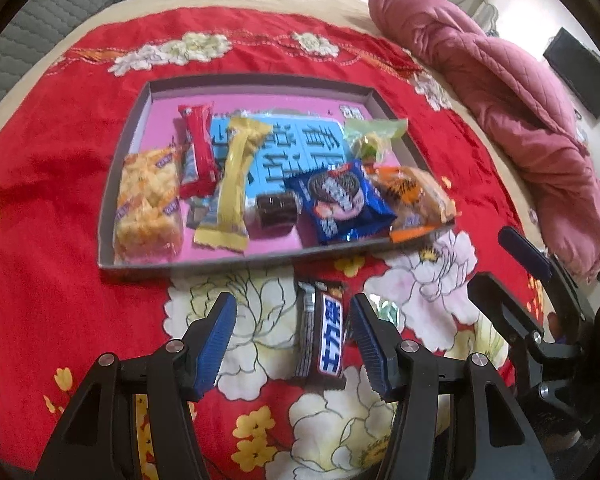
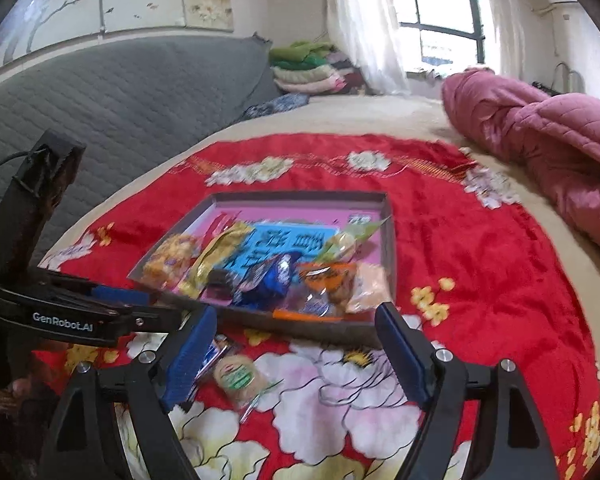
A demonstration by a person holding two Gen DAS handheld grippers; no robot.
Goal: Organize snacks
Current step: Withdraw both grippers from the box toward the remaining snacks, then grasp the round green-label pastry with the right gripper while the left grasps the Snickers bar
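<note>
We look down on a bed spread with a red floral blanket (image 1: 52, 184), where a shallow grey cardboard tray with a pink floor (image 1: 236, 260) sits at twelve o'clock from both grippers. Reading the tray from nine o'clock toward three, we see a clear bag of yellow puffed rice cake (image 1: 148, 208), a red wrapped bar (image 1: 198, 150), a long yellow wrapped bar (image 1: 236, 180), a dark sandwich cookie in clear wrap (image 1: 276, 210), a blue cookie packet (image 1: 340, 204), a pale green clear packet (image 1: 374, 136) behind it, and an orange-trimmed clear bag of biscuit (image 1: 416, 200) by the three o'clock wall. Just outside the tray's near wall, a dark brown chocolate bar with a blue and white label (image 1: 324, 340) lies on the blanket between the fingers of our left gripper (image 1: 292, 344), which stands released, its pads not pressing the bar. Further toward three o'clock our right gripper (image 2: 296, 354) is also released and grasps nothing; below its spread fingers lies a small round clear-wrapped snack with a green label (image 2: 240, 378). A rolled pink quilt (image 2: 540, 140) lies at two o'clock.
</note>
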